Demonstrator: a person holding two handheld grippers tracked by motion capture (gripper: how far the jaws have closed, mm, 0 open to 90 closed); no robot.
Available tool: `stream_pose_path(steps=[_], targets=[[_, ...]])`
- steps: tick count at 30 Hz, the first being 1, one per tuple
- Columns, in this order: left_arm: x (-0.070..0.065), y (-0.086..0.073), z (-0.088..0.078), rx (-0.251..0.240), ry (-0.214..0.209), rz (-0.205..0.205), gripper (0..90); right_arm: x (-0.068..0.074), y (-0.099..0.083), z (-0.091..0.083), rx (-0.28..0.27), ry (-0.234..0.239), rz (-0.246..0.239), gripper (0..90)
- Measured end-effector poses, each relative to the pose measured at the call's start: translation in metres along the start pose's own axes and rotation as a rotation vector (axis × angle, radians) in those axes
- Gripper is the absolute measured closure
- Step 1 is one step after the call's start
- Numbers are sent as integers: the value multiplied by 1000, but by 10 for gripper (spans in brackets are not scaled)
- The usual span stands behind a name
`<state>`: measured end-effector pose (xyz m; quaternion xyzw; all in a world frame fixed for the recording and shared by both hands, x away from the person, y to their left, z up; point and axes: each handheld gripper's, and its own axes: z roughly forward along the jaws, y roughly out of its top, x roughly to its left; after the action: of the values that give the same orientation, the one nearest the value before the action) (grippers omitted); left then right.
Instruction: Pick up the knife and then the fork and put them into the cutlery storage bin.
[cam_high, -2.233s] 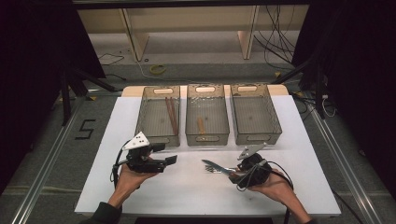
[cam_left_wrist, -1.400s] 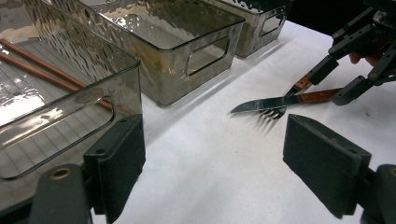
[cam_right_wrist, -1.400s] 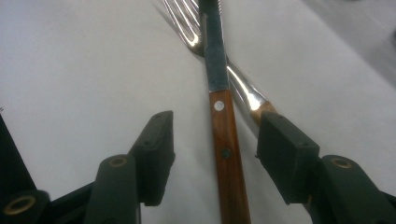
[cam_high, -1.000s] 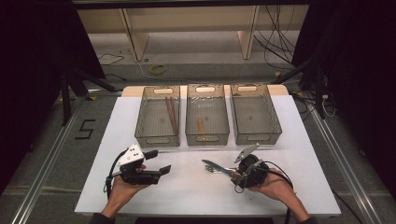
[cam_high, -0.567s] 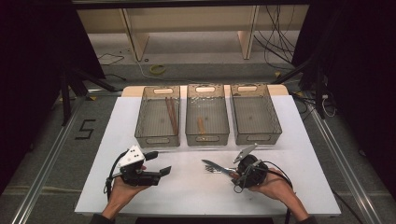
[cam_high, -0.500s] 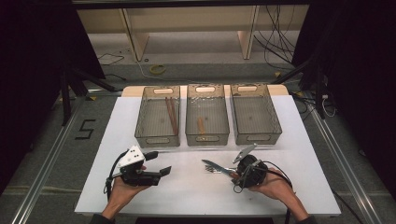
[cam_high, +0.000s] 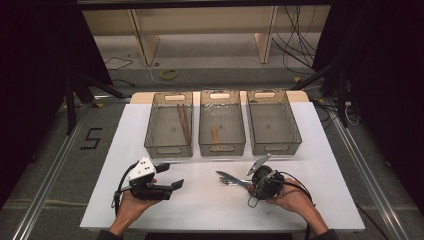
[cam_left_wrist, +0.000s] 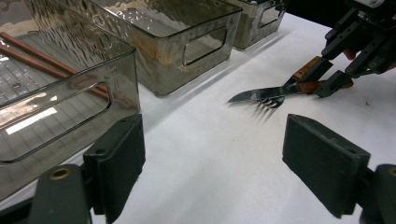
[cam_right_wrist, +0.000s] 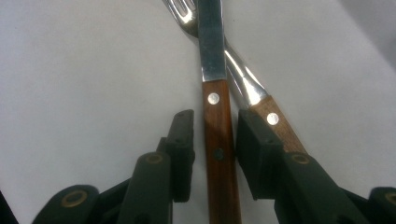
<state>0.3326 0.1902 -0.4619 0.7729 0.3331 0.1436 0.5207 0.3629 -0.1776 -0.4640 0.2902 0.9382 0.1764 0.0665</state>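
The knife (cam_right_wrist: 217, 135), lower centre in the right gripper view and crossing a fork (cam_right_wrist: 243, 84) on the desk (cam_high: 200, 210), looks stiff and slippery-bladed; its wooden handle suits gripping. The right hand-held gripper (cam_right_wrist: 212, 140) has been closing around it, pads not yet pressing. The left hand-held gripper (cam_left_wrist: 215, 154) rests low, jaws apart.

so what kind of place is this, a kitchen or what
Probably a lab recording station, not a kitchen: a white table on a bare floor, dark curtains at both sides, loose cables behind, and three clear bins set in a row.
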Motion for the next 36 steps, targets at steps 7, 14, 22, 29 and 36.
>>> stream_pose_path(steps=[7,14,22,29,36], targets=[[-1,0,0,4,-2,7,207,1,2,0,16,-10,-1,713],[-2,-1,1,10,-3,13,209,3,6,0,40,-20,-8,758],[-2,-1,0,6,-1,17,212,6,9,1,61,-42,-35,772],[-2,-1,-1,2,0,19,215,4,7,0,47,-29,-17,774],[-2,-1,0,2,2,18,217,2,6,-5,17,-13,4,775]])
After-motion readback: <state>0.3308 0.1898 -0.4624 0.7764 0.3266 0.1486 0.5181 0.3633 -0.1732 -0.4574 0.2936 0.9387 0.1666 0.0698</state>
